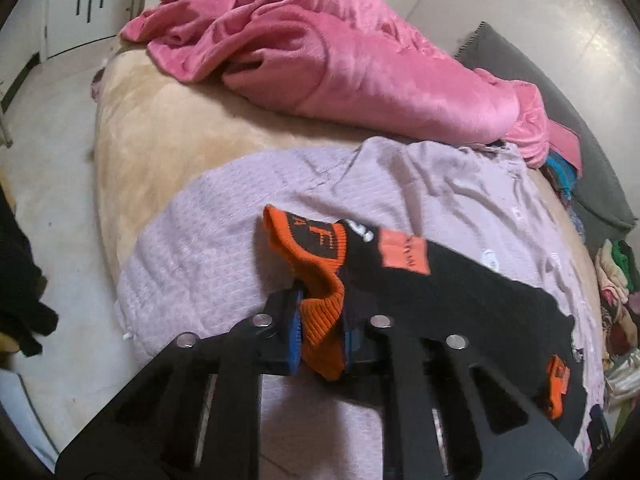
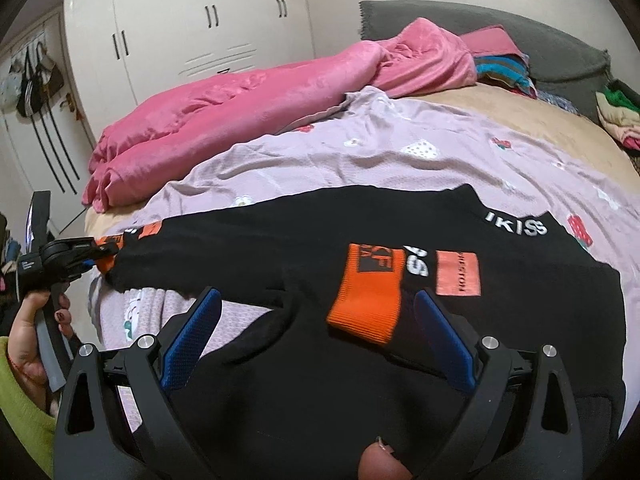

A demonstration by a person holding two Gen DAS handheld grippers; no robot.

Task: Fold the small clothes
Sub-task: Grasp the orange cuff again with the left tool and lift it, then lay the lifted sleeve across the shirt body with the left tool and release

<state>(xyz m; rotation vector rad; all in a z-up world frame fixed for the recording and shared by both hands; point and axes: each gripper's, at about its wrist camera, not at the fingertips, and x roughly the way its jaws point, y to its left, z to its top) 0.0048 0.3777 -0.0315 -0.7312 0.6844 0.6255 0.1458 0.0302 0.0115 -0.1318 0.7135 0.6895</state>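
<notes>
Your left gripper (image 1: 320, 320) is clamped on the orange cuff (image 1: 320, 308) of the black top (image 2: 360, 360), which lies on the lilac sheet (image 2: 360, 152). Your right gripper (image 2: 316, 340) hovers wide open over the other cuff (image 2: 366, 300), holding nothing. The sleeve folds look unfinished.

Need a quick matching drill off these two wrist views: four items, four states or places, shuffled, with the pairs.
Items:
1. left claw
2. right claw
3. pink blanket
4. lilac sheet

States or places:
A. spread flat under the black garment
B. open, a finger either side of an orange cuff
C. bunched at the far side of the bed
D. shut on an orange cuff

Pairs: 1-D, 2-B, 3-C, 4-A
</notes>
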